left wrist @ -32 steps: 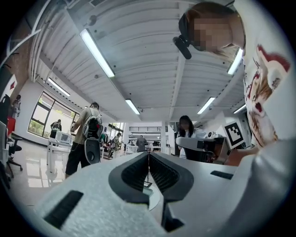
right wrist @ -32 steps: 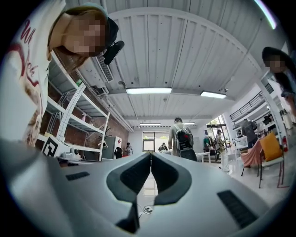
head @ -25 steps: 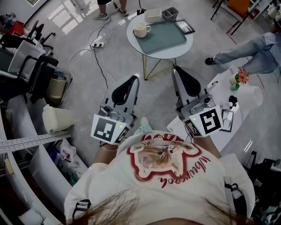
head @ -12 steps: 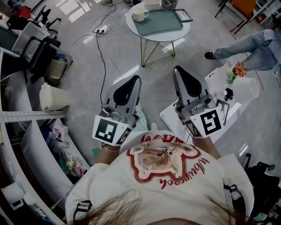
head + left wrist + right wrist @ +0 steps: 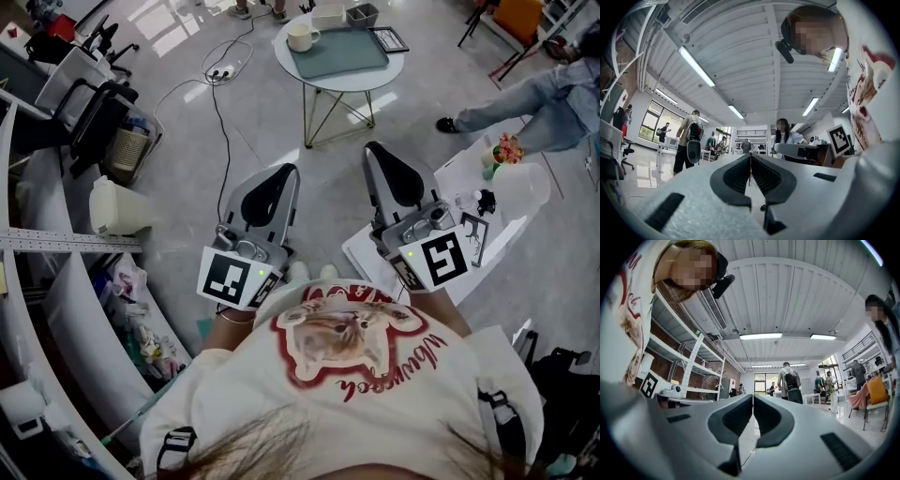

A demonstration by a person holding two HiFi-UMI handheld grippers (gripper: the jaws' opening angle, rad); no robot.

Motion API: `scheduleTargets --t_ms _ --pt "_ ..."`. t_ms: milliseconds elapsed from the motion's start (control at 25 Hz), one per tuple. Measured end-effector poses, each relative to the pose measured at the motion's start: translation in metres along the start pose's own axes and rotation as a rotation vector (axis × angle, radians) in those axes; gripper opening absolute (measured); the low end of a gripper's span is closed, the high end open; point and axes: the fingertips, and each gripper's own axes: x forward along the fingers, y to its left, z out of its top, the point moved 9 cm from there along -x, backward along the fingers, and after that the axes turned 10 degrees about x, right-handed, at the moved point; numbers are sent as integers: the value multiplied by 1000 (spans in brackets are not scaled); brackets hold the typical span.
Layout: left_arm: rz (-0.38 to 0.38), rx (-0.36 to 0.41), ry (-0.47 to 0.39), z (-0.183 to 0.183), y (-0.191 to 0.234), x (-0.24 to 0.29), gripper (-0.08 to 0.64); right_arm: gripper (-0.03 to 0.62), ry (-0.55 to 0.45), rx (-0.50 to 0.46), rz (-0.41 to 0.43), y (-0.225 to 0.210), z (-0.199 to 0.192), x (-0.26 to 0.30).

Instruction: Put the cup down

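A cream cup point(image 5: 301, 37) stands on the round white table point(image 5: 386, 73) at the top of the head view, beside a teal tray point(image 5: 337, 52). Both grippers are held close to the person's chest, far from that table, pointing forward and up. The left gripper point(image 5: 289, 172) has its jaws closed together with nothing between them. The right gripper point(image 5: 372, 152) is the same, shut and empty. In the left gripper view the left gripper point(image 5: 750, 157) aims at the ceiling and distant people. In the right gripper view the right gripper point(image 5: 753, 397) aims the same way.
A low white table point(image 5: 452, 184) with flowers point(image 5: 507, 147) and small items sits at the right. A cable and power strip point(image 5: 220, 71) lie on the floor left of the round table. Office chairs point(image 5: 98, 103), a white bin point(image 5: 118, 207) and shelving line the left. A seated person's legs point(image 5: 520, 98) reach in at upper right.
The view has drifted, so the round table with the cup now sits a little higher and further off. Both grippers stay shut and level before the chest.
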Motion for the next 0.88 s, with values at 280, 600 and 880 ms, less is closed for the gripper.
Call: scheduleTargets --t_ms 280,600,880 --pt "2 1 0 4 10 -12 15 29 4 19 -28 13 -3 3" --pt "-2 4 -5 5 14 -20 15 29 7 8 -21 23 -6 6" --pt "-13 6 -4 6 13 -22 15 29 -6 -5 -31 25 -4 5"
